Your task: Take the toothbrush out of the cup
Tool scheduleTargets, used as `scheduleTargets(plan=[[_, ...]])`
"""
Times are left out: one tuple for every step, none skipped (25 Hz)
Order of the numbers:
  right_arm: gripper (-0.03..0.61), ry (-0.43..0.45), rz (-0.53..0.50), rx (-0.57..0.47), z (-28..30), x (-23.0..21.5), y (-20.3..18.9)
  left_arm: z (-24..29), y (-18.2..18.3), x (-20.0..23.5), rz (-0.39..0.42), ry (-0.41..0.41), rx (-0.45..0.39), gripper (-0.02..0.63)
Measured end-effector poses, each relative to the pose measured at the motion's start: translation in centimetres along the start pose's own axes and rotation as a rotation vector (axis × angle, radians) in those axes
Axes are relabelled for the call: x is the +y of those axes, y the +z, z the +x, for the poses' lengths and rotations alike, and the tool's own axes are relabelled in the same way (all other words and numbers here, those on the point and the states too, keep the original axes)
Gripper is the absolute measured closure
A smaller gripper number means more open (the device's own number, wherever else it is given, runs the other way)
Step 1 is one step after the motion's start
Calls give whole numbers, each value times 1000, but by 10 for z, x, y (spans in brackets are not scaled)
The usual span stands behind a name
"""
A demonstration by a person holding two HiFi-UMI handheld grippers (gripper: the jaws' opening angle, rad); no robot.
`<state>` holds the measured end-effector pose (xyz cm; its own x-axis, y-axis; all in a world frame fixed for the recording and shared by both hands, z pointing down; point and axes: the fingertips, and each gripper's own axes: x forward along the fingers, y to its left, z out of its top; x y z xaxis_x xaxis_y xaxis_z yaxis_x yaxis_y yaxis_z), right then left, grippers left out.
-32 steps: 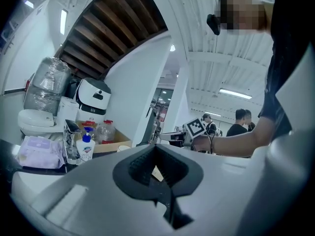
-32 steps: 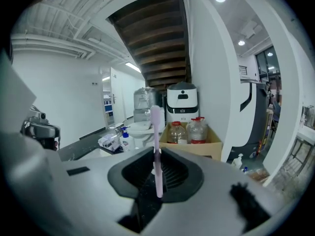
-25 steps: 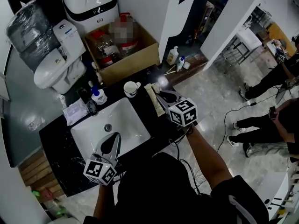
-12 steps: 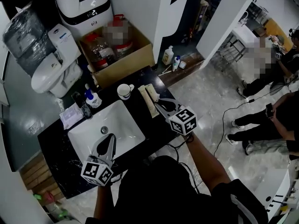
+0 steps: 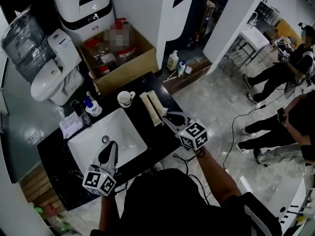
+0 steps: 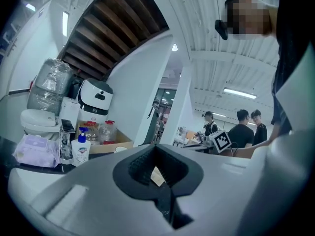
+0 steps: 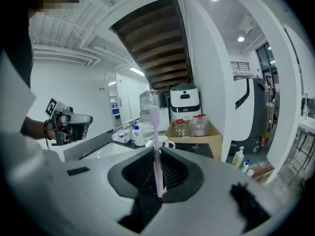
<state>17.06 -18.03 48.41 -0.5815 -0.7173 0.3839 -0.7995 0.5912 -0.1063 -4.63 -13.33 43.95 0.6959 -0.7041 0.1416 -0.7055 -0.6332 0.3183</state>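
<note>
Right gripper (image 7: pixel 157 175): clamped tight on the toothbrush (image 7: pixel 156 146). That's one pink brush, upright between the jaws, head at the top.
Toothbrush: clear of the cup (image 5: pixel 125 99) and up in the air in the right gripper's grip. In the head view the gripper (image 5: pixel 170 117) hangs over the black counter (image 5: pixel 155 134), just right of the sink (image 5: pixel 83 146).
Cup: one, white, with a handle. It stands upright on the counter by the sink's far corner, apart from the brush.
Left gripper (image 6: pixel 158 175): jaws pressed together with nothing between them, held over the sink's near edge.
Grippers: two, each carrying one cube of black-and-white square markers.
Carton (image 5: pixel 151 108): one, long and beige, lying flat on the counter between the cup and the right gripper.
Soap bottle (image 5: pixel 91 107): one pump bottle with a blue top, at the sink's far left corner.
Box (image 5: pixel 130 65): one cardboard box on the floor behind the counter. The right gripper view shows two clear, red-capped bottles (image 7: pixel 182 128) side by side in it.
Floor bottles (image 7: pixel 239 157): two, low by the white wall in the right gripper view.
People (image 6: pixel 241 129): three, standing together in the background of the left gripper view.
Writing: nothing readable. The soap label and the print on the white appliance (image 5: pixel 81 4) are too small to make out.
</note>
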Motion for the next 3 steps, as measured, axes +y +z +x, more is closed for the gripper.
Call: scheduleTargets(plan=[[525, 5, 1, 3, -3, 1, -3, 1, 1, 1, -2, 12, -3, 606], [525, 9, 3, 5, -6, 1, -5, 2, 3, 2, 0, 25, -4, 606], [525, 13, 5, 7, -9, 1, -8, 2, 4, 2, 3, 37, -5, 606]])
